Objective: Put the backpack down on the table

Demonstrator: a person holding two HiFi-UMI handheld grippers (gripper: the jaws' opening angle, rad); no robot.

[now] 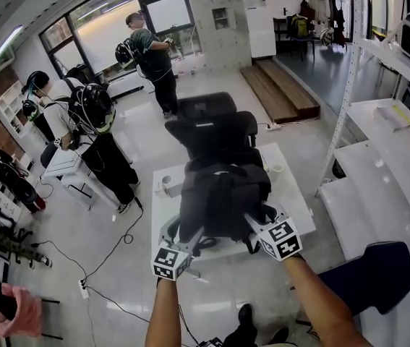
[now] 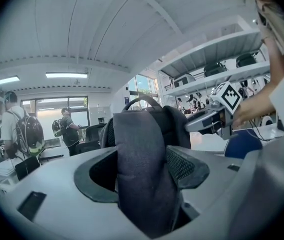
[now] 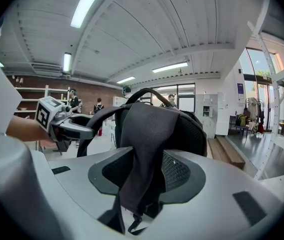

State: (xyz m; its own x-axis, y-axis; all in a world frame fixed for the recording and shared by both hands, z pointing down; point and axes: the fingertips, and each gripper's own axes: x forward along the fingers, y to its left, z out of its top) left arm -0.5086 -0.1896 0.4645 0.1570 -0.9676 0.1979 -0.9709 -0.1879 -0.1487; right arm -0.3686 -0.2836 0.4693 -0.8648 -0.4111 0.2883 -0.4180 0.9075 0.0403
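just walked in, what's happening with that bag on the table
A person with a two-jaw gripper in each hand is putting a dark backpack down on the white table, where it appears to stand upright. The left gripper has a shoulder strap between its jaws and the right gripper has the other strap. Both pairs of jaws stand apart, so the straps lie loose between them rather than pinched.
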